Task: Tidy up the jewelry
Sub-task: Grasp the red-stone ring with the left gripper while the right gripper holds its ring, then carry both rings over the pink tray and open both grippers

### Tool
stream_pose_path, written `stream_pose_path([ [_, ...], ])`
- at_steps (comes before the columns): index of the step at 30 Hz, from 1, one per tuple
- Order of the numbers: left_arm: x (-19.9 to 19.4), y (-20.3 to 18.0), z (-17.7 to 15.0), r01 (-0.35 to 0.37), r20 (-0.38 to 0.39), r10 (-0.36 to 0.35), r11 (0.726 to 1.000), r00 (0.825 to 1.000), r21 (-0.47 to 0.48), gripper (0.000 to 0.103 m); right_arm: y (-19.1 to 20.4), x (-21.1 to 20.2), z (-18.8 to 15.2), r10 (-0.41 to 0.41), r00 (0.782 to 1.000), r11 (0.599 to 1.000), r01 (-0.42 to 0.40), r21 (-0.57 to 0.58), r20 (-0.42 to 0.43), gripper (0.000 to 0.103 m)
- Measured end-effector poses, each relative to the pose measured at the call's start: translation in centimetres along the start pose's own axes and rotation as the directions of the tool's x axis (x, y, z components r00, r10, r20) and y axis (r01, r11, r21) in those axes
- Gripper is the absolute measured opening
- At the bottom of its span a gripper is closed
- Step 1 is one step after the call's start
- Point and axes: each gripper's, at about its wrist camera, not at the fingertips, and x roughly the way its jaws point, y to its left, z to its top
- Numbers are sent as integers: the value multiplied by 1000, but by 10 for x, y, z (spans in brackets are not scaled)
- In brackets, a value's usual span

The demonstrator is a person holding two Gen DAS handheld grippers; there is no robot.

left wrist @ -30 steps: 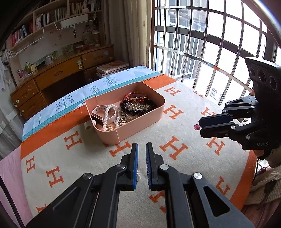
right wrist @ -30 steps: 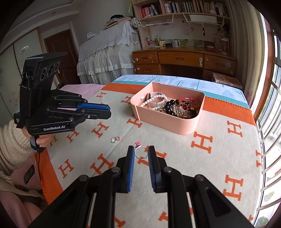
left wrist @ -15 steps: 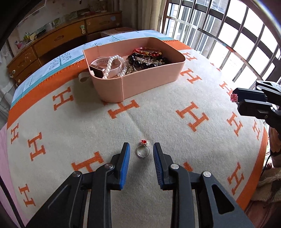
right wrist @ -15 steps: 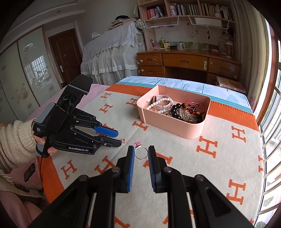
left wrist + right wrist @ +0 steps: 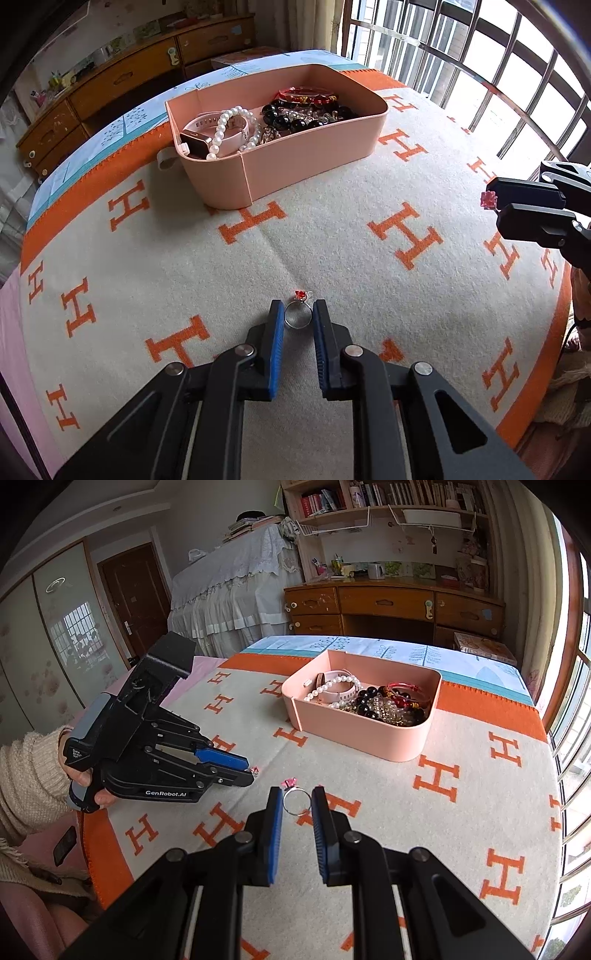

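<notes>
Blue ribbed pads (image 5: 276, 354) line the black plastic fingers of my left tongs (image 5: 298, 308). These have closed in on both sides of a thin silver ring with a red stone (image 5: 297, 318). The round band sits flat between the fingertips, low on the blanket (image 5: 332, 258), with the small faceted stone poking out just past them. From the right wrist camera I see the same tongs angled down, tips at the cloth and the stone glinting at their end.

My right tongs (image 5: 296, 794) are clamped on a second silver ring with a pink stone (image 5: 296, 802). The hoop is pinched between the pads and the stone points forward. From the left wrist camera, this pair hangs raised over the blanket's right edge, with the pink stone showing between the tips.

The blanket is a soft woven cream cloth patterned with blocky orange H shapes and bordered in orange. The red-stone ring is on the near middle of it.

Toward the far edge stands a smooth pink plastic box (image 5: 314, 158) with rounded corners. In it are a string of white pearls (image 5: 236, 122) looped over a pink watch (image 5: 201, 134), glossy black beads (image 5: 295, 118) and a red bracelet (image 5: 306, 96). The box is well apart from both rings.
</notes>
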Motion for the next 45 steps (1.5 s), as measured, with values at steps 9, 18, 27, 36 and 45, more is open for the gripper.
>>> stream_pose_path([
  [9,-40,-10,29,3,118,-4,1000,993,6,13,-1,-4,21,-4,999,1000,5,-9,36,16],
  [18,-58,6,87,-46,209,68,993,976,-108,13,-24,7,89,-16,995,996,6,94,102,16],
  [27,-25,47,121,-35,148,79,960,986,-279,14,-70,74,147,-69,997,970,63,236,17,16],
  [36,-21,64,117,-45,146,101,938,984,-344,60,-89,115,147,-63,994,938,89,334,-85,17],
  [45,-59,57,108,-108,187,187,924,964,-367,88,-84,79,135,-128,990,918,138,372,-51,18],
])
